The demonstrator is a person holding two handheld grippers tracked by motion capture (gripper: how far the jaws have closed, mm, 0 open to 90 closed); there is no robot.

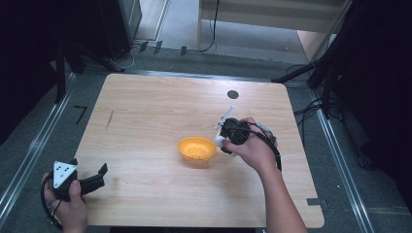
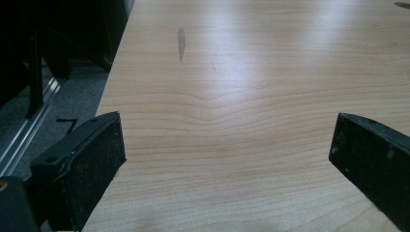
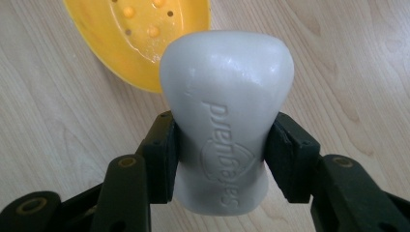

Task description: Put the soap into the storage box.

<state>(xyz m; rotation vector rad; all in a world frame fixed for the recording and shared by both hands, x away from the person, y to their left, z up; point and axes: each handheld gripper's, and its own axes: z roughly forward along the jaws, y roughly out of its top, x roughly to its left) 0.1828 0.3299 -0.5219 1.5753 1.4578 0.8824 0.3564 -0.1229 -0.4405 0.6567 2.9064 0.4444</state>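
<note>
Clamped between the black jaws of the right gripper (image 3: 220,145) is a white soap bar (image 3: 225,111), smooth, waxy and waisted, with "safeguard" embossed along it. Its long axis runs away from the gripper, the rounded end aimed at the glossy yellow soap dish (image 3: 140,38), a perforated plastic bowl partly hidden behind the bar. Off at the near-left corner of the pale wooden table (image 1: 145,111), the left gripper (image 1: 97,175) gapes wide, holding nothing.

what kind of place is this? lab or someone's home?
Most likely a lab recording station, not a home. A bare wooden table stands between floor rails and dark stands with cables, and a person works with hand-held grippers; the right gripper holds a soap bar by a yellow dish.
</note>
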